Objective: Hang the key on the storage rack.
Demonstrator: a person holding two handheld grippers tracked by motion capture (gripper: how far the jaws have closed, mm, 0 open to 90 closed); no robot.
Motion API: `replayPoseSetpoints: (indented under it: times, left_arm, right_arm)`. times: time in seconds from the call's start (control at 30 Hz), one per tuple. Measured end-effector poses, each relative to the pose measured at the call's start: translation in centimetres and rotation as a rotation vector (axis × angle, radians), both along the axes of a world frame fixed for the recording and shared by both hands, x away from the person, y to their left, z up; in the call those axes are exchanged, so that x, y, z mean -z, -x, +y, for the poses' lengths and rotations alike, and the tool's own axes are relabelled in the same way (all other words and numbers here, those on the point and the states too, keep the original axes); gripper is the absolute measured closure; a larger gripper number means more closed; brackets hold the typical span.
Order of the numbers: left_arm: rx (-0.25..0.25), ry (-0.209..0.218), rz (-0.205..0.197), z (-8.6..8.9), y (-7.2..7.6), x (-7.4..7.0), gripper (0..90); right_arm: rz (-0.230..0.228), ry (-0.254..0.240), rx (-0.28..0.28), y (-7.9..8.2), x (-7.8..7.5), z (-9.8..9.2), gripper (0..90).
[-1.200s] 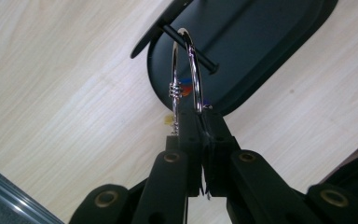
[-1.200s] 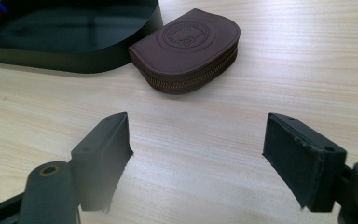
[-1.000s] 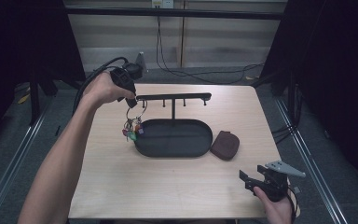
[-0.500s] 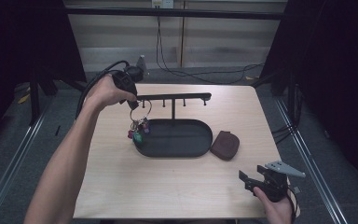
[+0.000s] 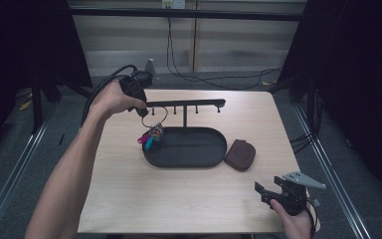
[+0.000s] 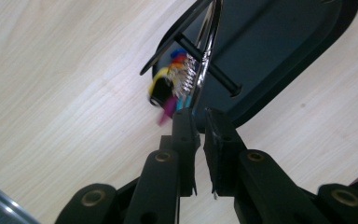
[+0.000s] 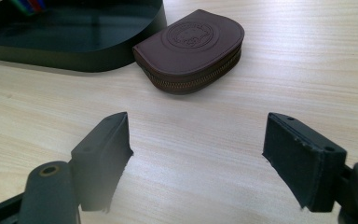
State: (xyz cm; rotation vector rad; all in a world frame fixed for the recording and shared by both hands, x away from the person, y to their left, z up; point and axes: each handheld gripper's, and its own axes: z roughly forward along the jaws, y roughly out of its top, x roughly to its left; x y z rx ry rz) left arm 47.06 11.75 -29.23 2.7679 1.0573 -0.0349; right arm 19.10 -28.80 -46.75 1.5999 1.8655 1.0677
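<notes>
Pale wood table [image 5: 179, 199] under dark curtains: from the high view, the left claw [image 5: 143, 110] lifts a key ring [image 5: 155, 117] with coloured keys [image 5: 149, 137] beside the rack bar [image 5: 184, 103], above the black oval tray [image 5: 189, 160]; a brown pouch [image 5: 240, 155] lies just beside the tray. Left gripper view: jaws nearly closed, pinching the ring [image 6: 204, 60]. Right gripper view: the right claw [image 7: 200, 154] gapes wide, holding nothing, pouch [image 7: 191, 46] ahead
</notes>
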Motion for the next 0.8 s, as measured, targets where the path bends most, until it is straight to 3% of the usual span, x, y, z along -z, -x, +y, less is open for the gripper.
replayPoseSetpoints:
  times: [0.2,0.33,0.47,0.63,0.8]
  left_arm:
    - [-0.007,0.006,-0.034,0.4,0.5,-0.4,73.7]
    - [-0.003,0.028,-0.037,1.0,0.7,-0.8,66.4]
    - [-0.029,0.044,-0.049,1.6,1.2,-1.1,58.5]
    - [-0.058,0.143,-0.034,2.7,1.7,-1.1,44.3]
    - [-0.055,0.224,-0.058,3.8,2.6,-0.9,41.0]
  right_arm:
    - [0.002,0.004,-0.001,-0.1,0.0,0.1,23.0]
    - [0.003,0.002,0.001,-0.1,0.0,0.0,23.0]
    - [0.006,-0.001,0.003,-0.1,0.1,0.0,23.0]
    - [0.009,0.001,0.007,-0.1,0.1,-0.1,23.0]
    - [0.011,0.0,0.011,0.0,0.1,-0.1,23.0]
